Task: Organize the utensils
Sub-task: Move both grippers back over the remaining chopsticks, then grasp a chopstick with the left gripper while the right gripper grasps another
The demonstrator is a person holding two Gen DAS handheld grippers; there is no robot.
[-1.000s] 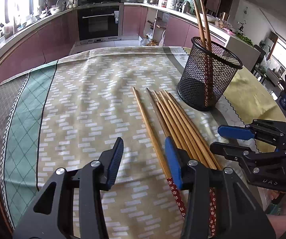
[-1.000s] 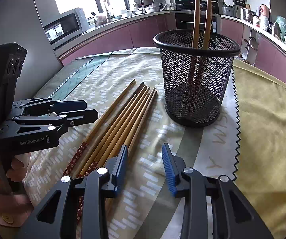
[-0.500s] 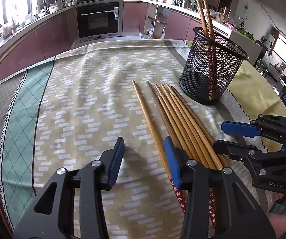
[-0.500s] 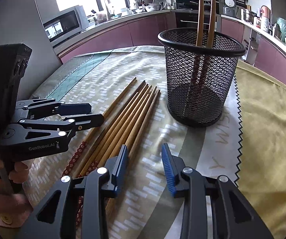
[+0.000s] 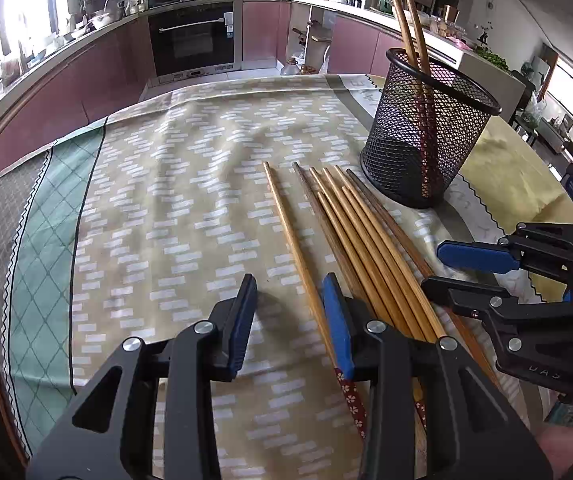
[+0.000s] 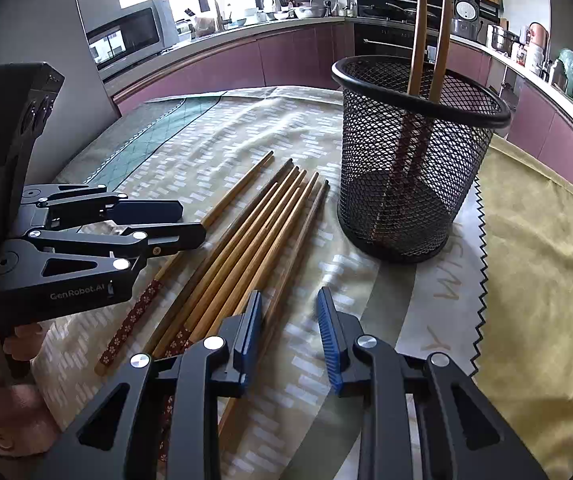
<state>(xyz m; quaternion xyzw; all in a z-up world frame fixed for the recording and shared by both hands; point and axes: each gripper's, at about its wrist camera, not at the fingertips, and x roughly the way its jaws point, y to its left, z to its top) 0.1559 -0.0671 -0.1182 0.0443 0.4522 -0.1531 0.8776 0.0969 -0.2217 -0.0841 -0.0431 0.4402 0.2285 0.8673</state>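
Several wooden chopsticks [image 5: 360, 236] lie side by side on the tablecloth, also in the right wrist view [image 6: 254, 232]. One chopstick [image 5: 292, 236] lies apart at their left. A black mesh cup [image 5: 422, 136] stands beyond them with two chopsticks [image 6: 430, 32] upright inside; it also shows in the right wrist view [image 6: 410, 160]. My left gripper [image 5: 290, 308] is open and empty, low over the single chopstick's near end. My right gripper [image 6: 288, 328] is open and empty, just right of the bundle's near ends.
The patterned tablecloth [image 5: 174, 200] covers a round table, with a yellow cloth [image 6: 546, 264] to the right. Kitchen counters and an oven [image 5: 194, 36] lie beyond the far edge.
Both grippers have moved slightly forward and lower toward the chopsticks and the cup. Both stay open and empty.
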